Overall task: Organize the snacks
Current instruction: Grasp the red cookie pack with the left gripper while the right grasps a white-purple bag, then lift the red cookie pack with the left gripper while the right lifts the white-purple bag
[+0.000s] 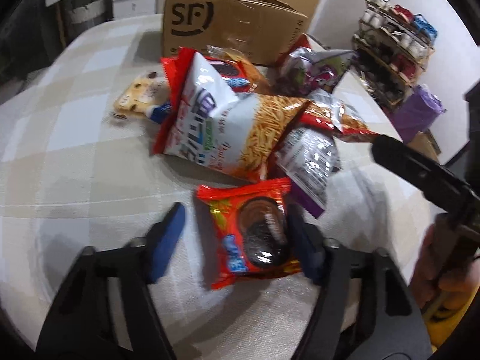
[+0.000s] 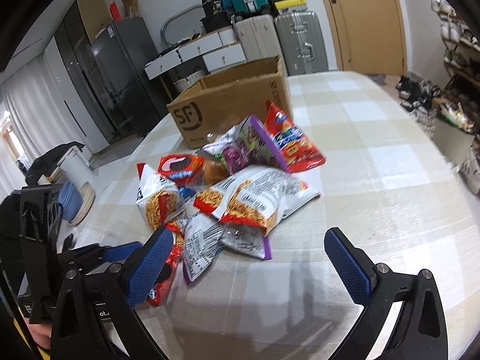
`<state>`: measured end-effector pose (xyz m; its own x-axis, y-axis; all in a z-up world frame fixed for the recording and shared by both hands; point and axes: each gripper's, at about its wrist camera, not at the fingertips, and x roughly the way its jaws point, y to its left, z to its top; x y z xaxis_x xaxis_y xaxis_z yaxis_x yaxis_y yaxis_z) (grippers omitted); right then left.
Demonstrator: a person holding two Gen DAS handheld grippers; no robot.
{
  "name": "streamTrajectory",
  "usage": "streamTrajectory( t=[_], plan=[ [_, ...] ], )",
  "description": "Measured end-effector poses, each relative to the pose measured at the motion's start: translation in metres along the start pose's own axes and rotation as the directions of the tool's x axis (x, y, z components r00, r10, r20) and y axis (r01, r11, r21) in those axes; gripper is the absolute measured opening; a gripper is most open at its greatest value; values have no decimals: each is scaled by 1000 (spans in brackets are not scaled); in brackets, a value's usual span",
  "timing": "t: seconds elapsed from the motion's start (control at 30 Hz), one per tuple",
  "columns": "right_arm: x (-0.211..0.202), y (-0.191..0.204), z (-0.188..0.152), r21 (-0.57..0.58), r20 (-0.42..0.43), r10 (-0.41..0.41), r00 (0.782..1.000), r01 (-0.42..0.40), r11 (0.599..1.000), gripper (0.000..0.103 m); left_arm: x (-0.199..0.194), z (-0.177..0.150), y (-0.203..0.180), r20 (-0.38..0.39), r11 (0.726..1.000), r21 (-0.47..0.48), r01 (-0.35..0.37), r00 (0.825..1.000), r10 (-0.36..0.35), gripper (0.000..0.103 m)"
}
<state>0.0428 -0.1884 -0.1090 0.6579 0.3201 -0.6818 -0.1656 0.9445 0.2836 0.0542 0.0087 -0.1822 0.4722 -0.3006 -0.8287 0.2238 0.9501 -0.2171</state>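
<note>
While the left gripper [image 1: 237, 240] is straddling the red cookie packet [image 1: 250, 237] at the pile's near edge, jaws partly apart and one pad seemingly not touching, it should be closing squarely before lifting toward the cardboard box [image 1: 228, 27], the right gripper [image 2: 249, 267] hanging wide open and empty.

Pile of crinkled foil snack bags [image 2: 237, 186] at middle of checked beige tablecloth [image 2: 375, 180]. Open brown cardboard box marked SF [image 2: 228, 102] behind pile, touching it. Red cookie packet [image 1: 249, 234] nearest, in front of pile, between fingers of left gripper [image 1: 237, 240]. Right gripper [image 2: 249, 258] right of packet, near pile's front edge.
</note>
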Motion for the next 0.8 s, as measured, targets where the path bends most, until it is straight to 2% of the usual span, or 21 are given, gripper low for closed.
streamTrajectory(
  t=[0.07,0.23,0.53,0.63,0.7,0.73,0.8],
  plan=[
    [4,1,-2,6,-17,23,1000,-23,1000,103,0,-1,0,10,999,26,-18,1000,18,43],
    [15,6,-3,-9,-53,43,998,-44,999,103,-4,-6,9,23,999,25,40,999,-41,43],
    [40,27,2,-86,-96,58,994,-66,994,102,-22,-13,31,71,1000,-3,30,997,-30,43],
    [54,32,3,-97,-126,55,990,-67,993,98,-30,-15,39,87,999,-16,27,996,-26,43],
    [62,34,4,-103,-146,50,988,-65,993,92,-35,-16,45,98,999,-26,30,995,-28,43],
    [66,35,4,-109,-156,47,987,-64,992,84,-38,-17,47,102,999,-29,29,994,-26,43],
    [75,39,6,-132,-170,22,985,-45,990,82,-42,-18,51,110,999,-38,27,994,-23,43]
  ],
)
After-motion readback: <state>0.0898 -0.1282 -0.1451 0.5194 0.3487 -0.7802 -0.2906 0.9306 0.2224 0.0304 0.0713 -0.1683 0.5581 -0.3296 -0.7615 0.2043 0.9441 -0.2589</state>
